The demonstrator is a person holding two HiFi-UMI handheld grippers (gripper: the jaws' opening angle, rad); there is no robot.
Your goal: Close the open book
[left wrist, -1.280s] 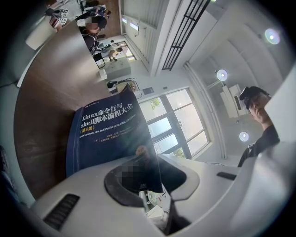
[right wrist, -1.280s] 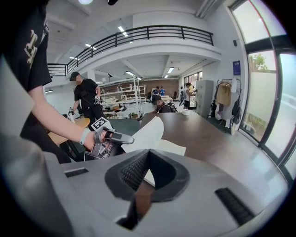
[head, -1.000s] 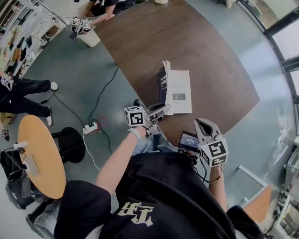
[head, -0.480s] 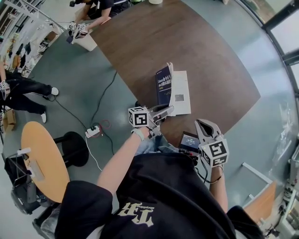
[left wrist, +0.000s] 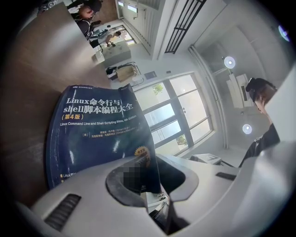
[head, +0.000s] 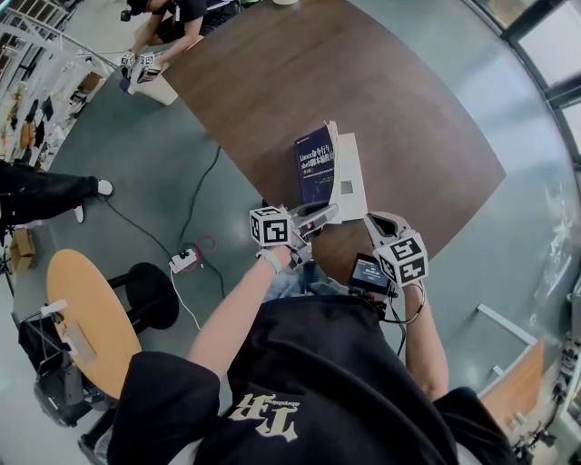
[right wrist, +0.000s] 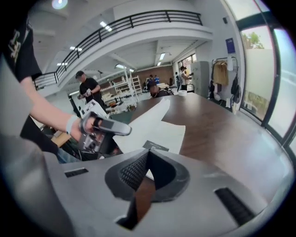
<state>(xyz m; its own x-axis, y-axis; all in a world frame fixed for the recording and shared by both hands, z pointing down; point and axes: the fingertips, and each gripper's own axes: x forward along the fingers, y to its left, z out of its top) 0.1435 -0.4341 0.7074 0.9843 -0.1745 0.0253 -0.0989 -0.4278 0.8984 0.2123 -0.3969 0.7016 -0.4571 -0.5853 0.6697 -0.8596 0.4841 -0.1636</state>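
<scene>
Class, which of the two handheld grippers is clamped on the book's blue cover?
The left gripper: its jaws pinch the raised blue book cover, while the right gripper holds nothing.

Black T-shirt [head: 309, 381] with pale lettering, grey left claw [head: 329, 212] and right claw [head: 374, 221] with square-marker cubes [head: 270, 226].

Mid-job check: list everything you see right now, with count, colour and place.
book: 1, blue cover, white pages; on table, cover raised
table: 1, dark brown; ahead
round table: 1, orange; floor, left
stool: 1, black; beside round table
power strip: 1, white; floor, left of table
small screen: 1, black; between the tools
bystanders: several, dark clothes; around room
left tool: 1, grey; shut on book's cover
right tool: 1, grey; shut, empty
</scene>
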